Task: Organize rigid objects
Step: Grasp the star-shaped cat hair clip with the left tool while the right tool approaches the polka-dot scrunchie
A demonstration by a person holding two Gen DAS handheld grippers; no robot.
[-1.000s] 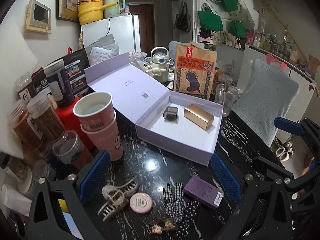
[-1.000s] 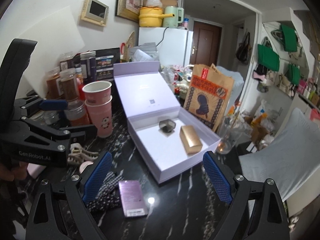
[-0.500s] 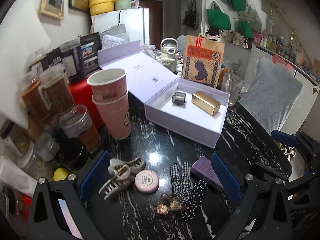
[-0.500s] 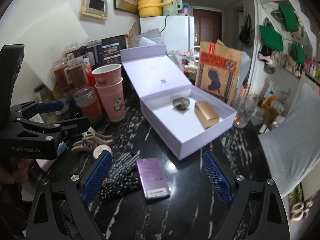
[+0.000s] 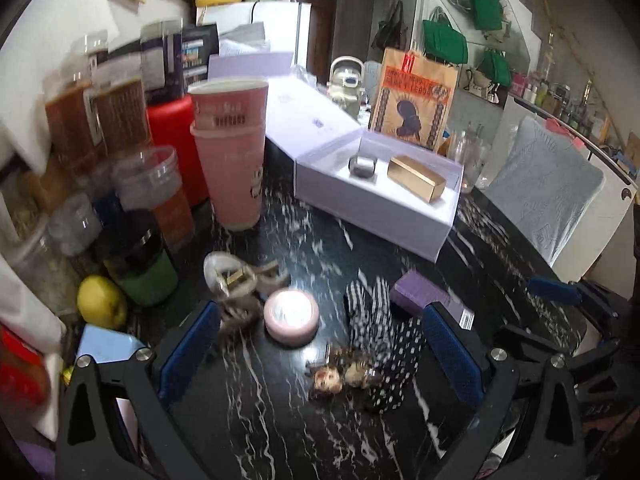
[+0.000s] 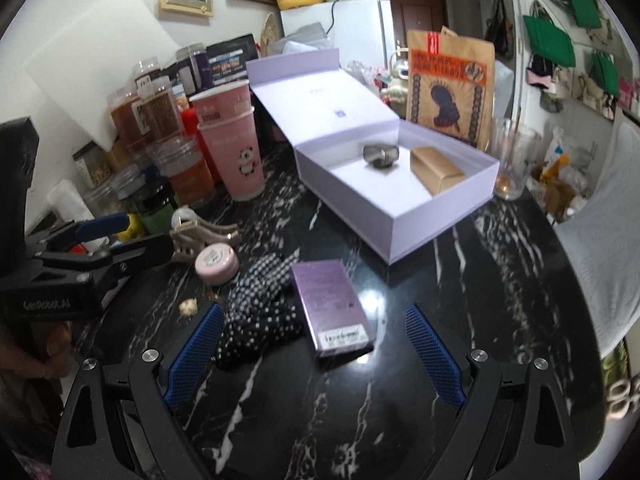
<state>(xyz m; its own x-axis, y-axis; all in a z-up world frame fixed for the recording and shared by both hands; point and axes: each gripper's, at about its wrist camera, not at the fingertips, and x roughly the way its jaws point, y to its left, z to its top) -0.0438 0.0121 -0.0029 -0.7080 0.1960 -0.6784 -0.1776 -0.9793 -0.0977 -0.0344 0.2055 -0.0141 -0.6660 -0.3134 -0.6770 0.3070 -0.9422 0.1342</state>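
On the black marble table (image 6: 500, 280) stands an open lilac box (image 6: 440, 232) holding a gold box (image 6: 436, 172) and a small grey case (image 6: 380, 156). In front of it lie a purple box (image 6: 332, 308), a polka-dot bow (image 6: 260, 300), a pink round compact (image 5: 291, 317), a beige claw clip (image 5: 240, 284) and a small doll clip (image 5: 344, 376). My right gripper (image 6: 314, 312) hangs open over the purple box, pads clear of it. My left gripper (image 5: 320, 320) is open above the compact and bow, holding nothing.
Stacked pink paper cups (image 5: 230, 160), a red container and several jars (image 5: 120, 120) crowd the left side, with a yellow fruit (image 5: 100, 300) near the edge. A glass (image 6: 512, 160) and a brown paper bag (image 6: 448, 80) stand behind the lilac box. A chair (image 5: 544, 200) is at the right.
Both grippers have come down toward the table and closer to the small items, which now fill more of each view. Nothing was picked up; both stay open.
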